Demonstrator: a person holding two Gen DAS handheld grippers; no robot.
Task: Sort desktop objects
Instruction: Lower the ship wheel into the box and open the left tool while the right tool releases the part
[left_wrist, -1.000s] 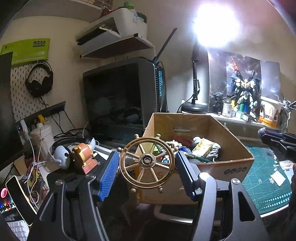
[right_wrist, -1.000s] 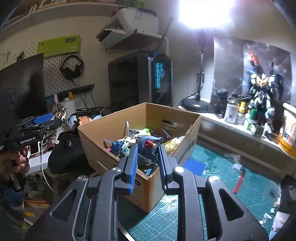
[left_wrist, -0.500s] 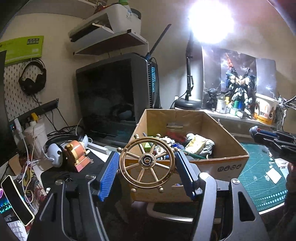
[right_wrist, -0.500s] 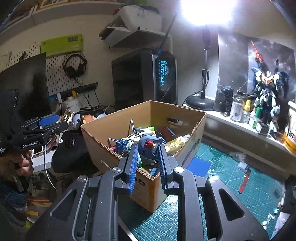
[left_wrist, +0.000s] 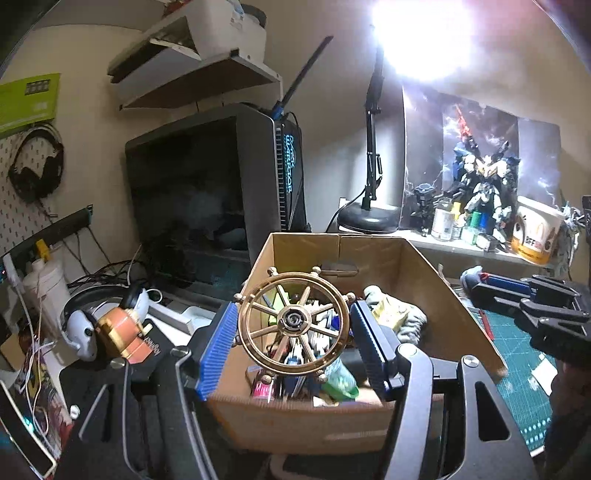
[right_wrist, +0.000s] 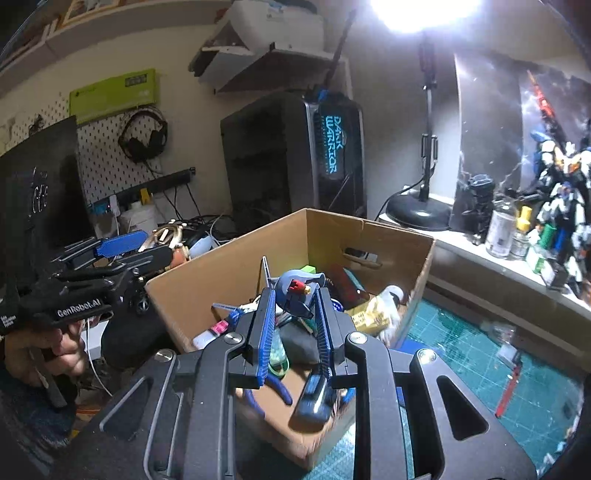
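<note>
From the left wrist, our left gripper (left_wrist: 293, 341) clamps the brass ship's wheel (left_wrist: 293, 326) upright above the cardboard box (left_wrist: 424, 266). From the right wrist, our right gripper (right_wrist: 293, 325) pinches a blue-grey toy (right_wrist: 295, 295) over that box (right_wrist: 229, 273).

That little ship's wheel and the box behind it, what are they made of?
The ship's wheel looks like polished brass or gold-plated metal: it glints under the lamp, though painted plastic is possible. The box is plain brown corrugated cardboard, matte, with cut handle slots.
</note>
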